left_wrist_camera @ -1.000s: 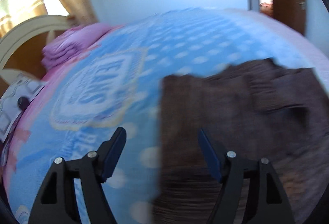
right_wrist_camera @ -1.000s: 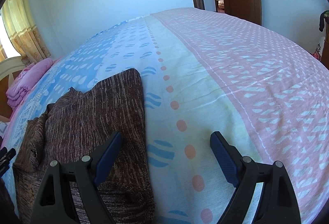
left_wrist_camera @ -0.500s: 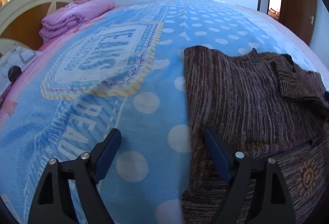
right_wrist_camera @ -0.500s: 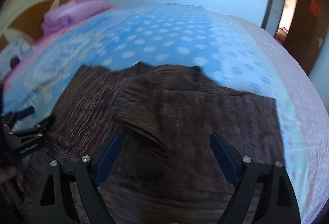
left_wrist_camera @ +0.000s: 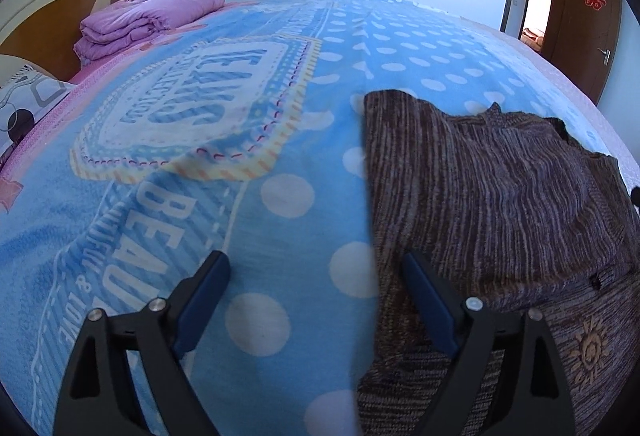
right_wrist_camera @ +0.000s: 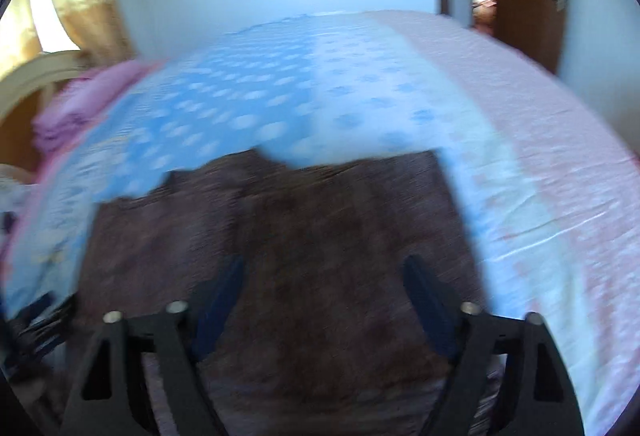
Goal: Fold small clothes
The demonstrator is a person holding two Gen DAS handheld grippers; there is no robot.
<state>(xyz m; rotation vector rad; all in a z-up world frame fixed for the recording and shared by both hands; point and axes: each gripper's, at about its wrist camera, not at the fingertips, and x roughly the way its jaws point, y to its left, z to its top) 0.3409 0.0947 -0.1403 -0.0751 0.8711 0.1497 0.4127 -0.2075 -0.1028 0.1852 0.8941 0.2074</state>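
A brown striped knit sweater [left_wrist_camera: 492, 195] lies partly folded on the bed, with a sun emblem near its lower right. My left gripper [left_wrist_camera: 316, 272] is open and empty, straddling the sweater's left edge; its right finger [left_wrist_camera: 428, 300] is over the knit and its left finger [left_wrist_camera: 204, 292] over the blue blanket. In the blurred right wrist view the sweater [right_wrist_camera: 320, 248] fills the lower middle. My right gripper [right_wrist_camera: 324, 276] is open and empty above the sweater.
The bed is covered by a blue polka-dot blanket [left_wrist_camera: 240, 139] with a printed badge, and a pink patterned sheet [right_wrist_camera: 540, 139] on the right side. Folded purple bedding [left_wrist_camera: 136, 23] sits by the headboard. A brown door [left_wrist_camera: 588, 7] stands at the far right.
The left gripper settled low at the sweater's left edge. The right gripper swung left from the pink sheet to over the sweater and is still moving, so its view is blurred.
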